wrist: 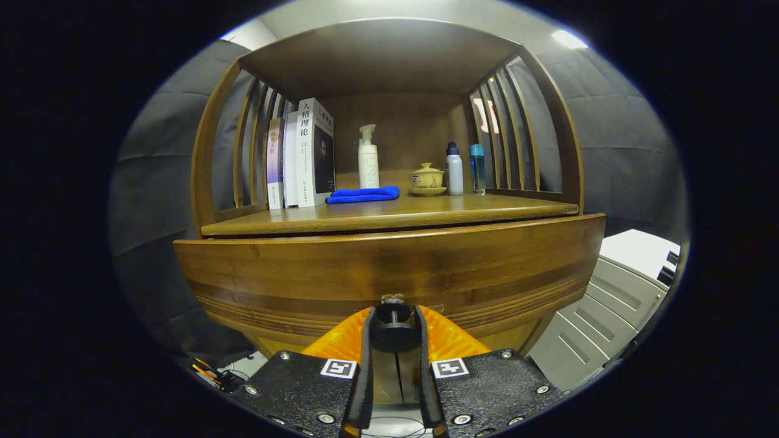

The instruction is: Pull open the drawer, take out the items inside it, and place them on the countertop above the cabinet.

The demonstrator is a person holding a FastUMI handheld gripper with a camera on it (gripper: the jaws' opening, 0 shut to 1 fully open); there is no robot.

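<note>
Wooden cabinet (389, 267) fills the booth, its stiff, probably heavy drawer front offering one small rigid knob (393, 327), which the gripper (393, 331) jaws pinch from both sides.

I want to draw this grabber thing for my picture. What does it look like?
The gripper has two flat black plates dotted with shiny round screws. Each plate carries a small square black-and-white marker. Two long, thin jaws reach forward, backed by ribbed wedges, and close on the drawer knob.
</note>
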